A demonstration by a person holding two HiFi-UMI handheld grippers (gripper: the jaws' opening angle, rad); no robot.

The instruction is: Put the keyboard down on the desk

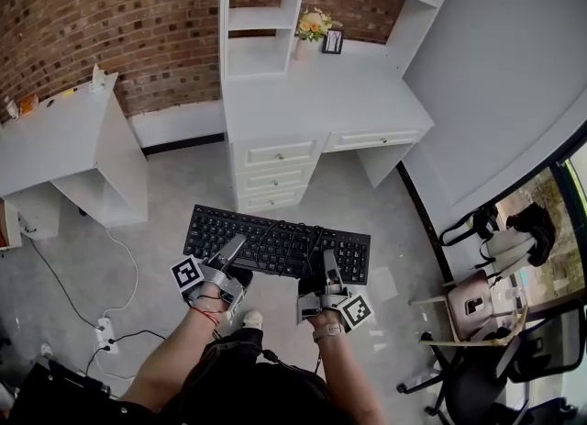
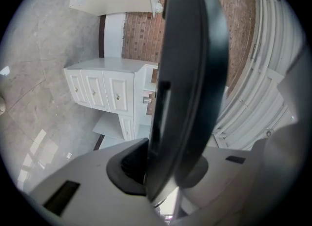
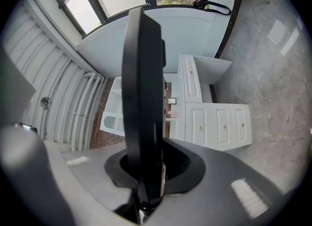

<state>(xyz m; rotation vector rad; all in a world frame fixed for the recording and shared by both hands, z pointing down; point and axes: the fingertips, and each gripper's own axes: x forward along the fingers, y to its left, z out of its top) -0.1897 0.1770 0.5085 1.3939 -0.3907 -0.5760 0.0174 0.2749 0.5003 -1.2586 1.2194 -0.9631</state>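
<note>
One black keyboard (image 1: 275,241) is held above the floor (image 1: 165,230), short of the one white counter (image 1: 312,106). Two grippers: left gripper (image 1: 233,249) fingers clamp its near-left edge, right gripper (image 1: 329,265) fingers clamp its near-right edge.

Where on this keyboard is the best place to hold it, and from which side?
The keyboard is best taken by its near long edge, from the person's side, one tool toward each end. It is long, flat and thin, so jaws closing across its thickness at two spread points should keep it level. The left tool and right tool grip it that way.
</note>
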